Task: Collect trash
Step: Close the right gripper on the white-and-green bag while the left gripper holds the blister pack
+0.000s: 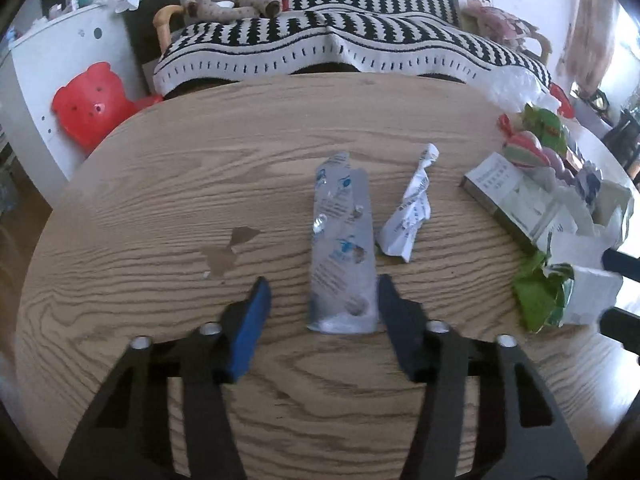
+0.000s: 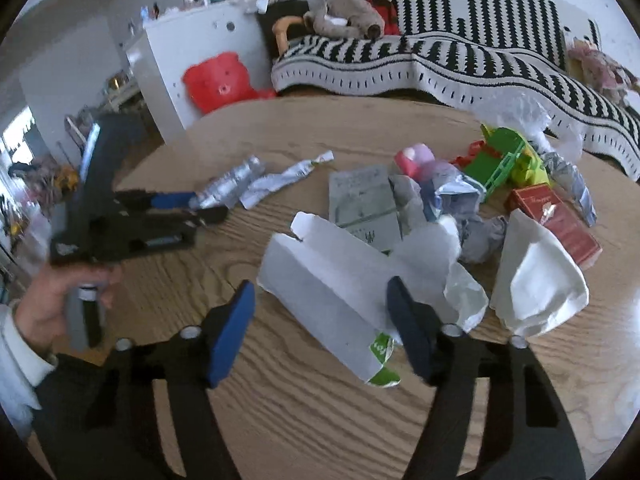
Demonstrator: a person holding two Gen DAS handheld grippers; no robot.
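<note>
Left wrist view: the left tongs [image 1: 320,294] are being held over the wooden worktop [image 1: 160,200], pointed steeply down, with a silver foil wrapper [image 1: 342,248] lying flat between the two blue pads. The jaws are standing partly apart; the right-hand pad is touching or nearly touching the wrapper's edge, while the left-hand pad is well clear of it, so nothing is being gripped yet. The straddling pose suggests the wrapper is being lined up for a pinch across its width. Just to the right of these tongs, a crumpled white wrapper [image 1: 408,216] is lying on the wood, and further right a pile of cartons and coloured packets [image 1: 552,200] is being left near the worktop's edge, probably for later collection.

Right wrist view: to the left of the right tongs [image 2: 320,312], the left tongs are being seen from the side, carried by a hand [image 2: 52,304] in a white cuff. The right tongs are also part open, and a flattened white carton [image 2: 320,296] is lying aslant between the pads; whether either pad is pressing on it cannot be told, though a grip does not appear closed. Beyond and to the right, a white paper bag [image 2: 536,280], a red box [image 2: 556,220] and a green plastic toy [image 2: 504,160] are resting on the worktop.
</note>
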